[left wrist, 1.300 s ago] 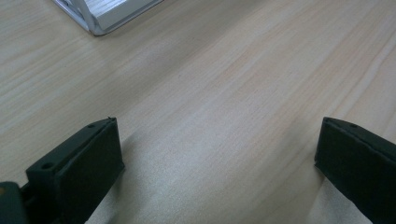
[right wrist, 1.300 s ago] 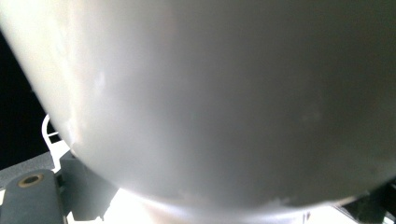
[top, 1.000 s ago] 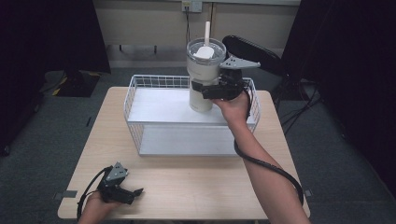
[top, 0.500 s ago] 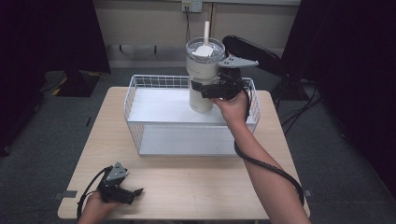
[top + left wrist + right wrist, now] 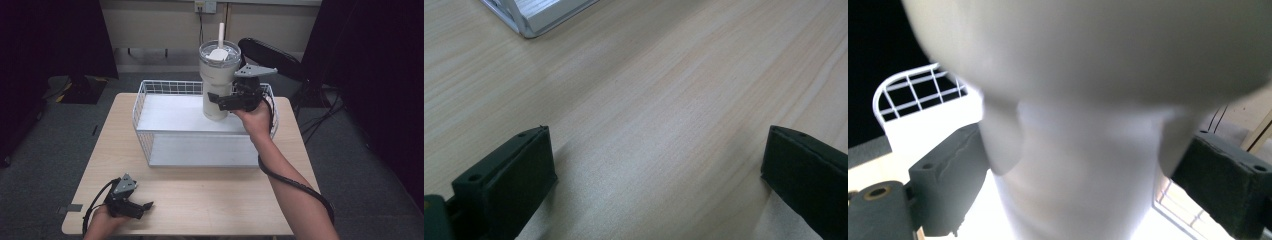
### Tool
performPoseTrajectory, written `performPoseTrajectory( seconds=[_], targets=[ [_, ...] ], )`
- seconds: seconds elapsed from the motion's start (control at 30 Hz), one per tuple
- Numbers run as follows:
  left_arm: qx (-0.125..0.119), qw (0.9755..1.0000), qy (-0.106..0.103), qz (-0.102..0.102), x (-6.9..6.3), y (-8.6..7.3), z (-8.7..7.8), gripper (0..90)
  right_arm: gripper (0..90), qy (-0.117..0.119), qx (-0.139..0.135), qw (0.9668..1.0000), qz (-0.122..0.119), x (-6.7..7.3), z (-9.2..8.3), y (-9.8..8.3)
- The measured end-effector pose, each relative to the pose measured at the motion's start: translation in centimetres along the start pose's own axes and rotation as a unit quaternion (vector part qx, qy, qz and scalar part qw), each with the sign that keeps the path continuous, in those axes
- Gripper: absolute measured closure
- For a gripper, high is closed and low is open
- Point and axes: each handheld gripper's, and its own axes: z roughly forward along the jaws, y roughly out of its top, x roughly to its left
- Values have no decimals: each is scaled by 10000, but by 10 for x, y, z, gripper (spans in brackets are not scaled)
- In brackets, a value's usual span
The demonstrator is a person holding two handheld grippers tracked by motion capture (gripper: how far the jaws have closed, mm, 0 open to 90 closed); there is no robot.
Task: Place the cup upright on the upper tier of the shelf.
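Right gripper (image 5: 220, 101) clamped around tumbler (image 5: 218, 80) over basket (image 5: 142, 105); left gripper (image 5: 142, 209) wide, low on table (image 5: 210, 200).

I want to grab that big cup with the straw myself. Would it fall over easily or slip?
The tumbler is tall, with a base narrower than its wide top, so it probably tips easily. Its smooth, glossy wall may slip; the right tool grips that narrower lower part. Whether it's full or heavy can't be seen.

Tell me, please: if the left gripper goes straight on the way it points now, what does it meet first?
Probably the table. The left gripper is open and looks down along bare wood. Farther along that line, a corner of the basket lies off to one side, so it would likely pass it, though depth is unclear.
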Motion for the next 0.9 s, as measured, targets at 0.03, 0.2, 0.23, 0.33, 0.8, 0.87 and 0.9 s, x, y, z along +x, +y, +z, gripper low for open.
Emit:
performPoseTrajectory(
  seconds=[0.03, 0.2, 0.23, 0.33, 0.8, 0.87, 0.9],
  targets=[
    [1, 10000, 0, 1, 0, 0, 0, 0, 95, 3, 46, 10000, -25, 0, -1, -1],
    [0, 10000, 1, 0, 0, 0, 0, 0, 101, 6, 177, 9997, -187, 2, -11, -6],
    [0, 10000, 0, 0, 0, 0, 0, 0, 103, 6, 180, 9996, -199, 3, -13, -7],
    [-6, 10000, 6, -1, 0, 0, 0, 0, 105, 24, 247, 9993, -272, 5, -20, -7],
    [-6, 10000, 5, -2, 0, 0, 0, 0, 117, 302, 135, 9990, -284, 17, -44, -15],
    [-6, 10000, 6, -1, 0, 0, 0, 0, 117, 347, 110, 9990, -276, 19, -47, -18],
    [-6, 10000, 6, -5, 0, 0, 0, 1, 117, 364, 93, 9989, -272, 19, -49, -19]
  ],
)
